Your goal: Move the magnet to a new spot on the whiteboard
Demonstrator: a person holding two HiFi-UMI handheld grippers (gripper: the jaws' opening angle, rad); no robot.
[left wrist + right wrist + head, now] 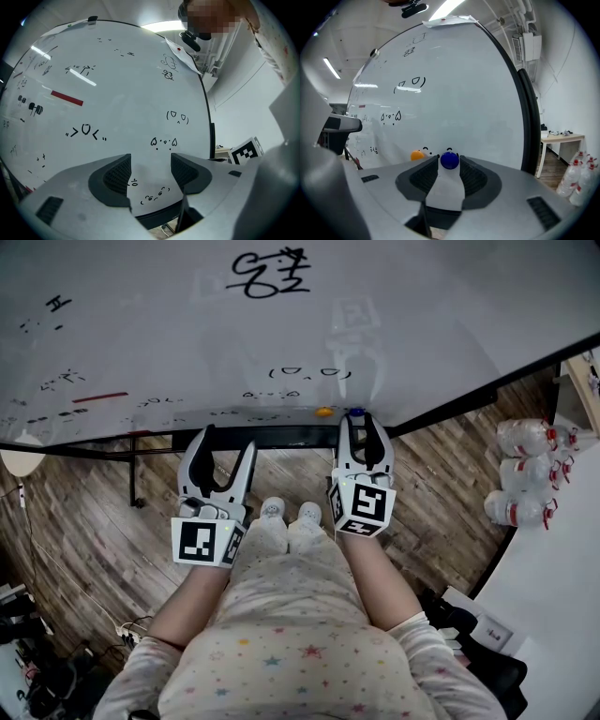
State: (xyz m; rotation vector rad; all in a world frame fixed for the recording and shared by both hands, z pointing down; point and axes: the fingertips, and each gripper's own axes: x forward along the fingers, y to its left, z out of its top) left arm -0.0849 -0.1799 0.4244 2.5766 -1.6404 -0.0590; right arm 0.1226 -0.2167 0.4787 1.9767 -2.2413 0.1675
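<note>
Head view: both forearms are held forward and roughly level above a star-patterned garment (281,643). The left gripper (230,442) is held short of the board with its jaws spread and nothing between them. The right gripper (359,427) is extended further, its tips at the lower edge of the whiteboard (187,334), where the blue magnet (449,160) is seen pinched between the narrowed jaws and resting against the board face. An orange magnet (417,155) is stuck just beside it, on its left. The grasp appears made and the transfer not yet begun. The move is judged best done by drawing the magnet straight off the surface rather than dragging it, with a firm grip on so small and round a piece. The orange neighbour and the inked doodles (309,373) are best avoided when a bare patch higher up is chosen. Water bottles (525,474) are seen on the floor at far right.
</note>
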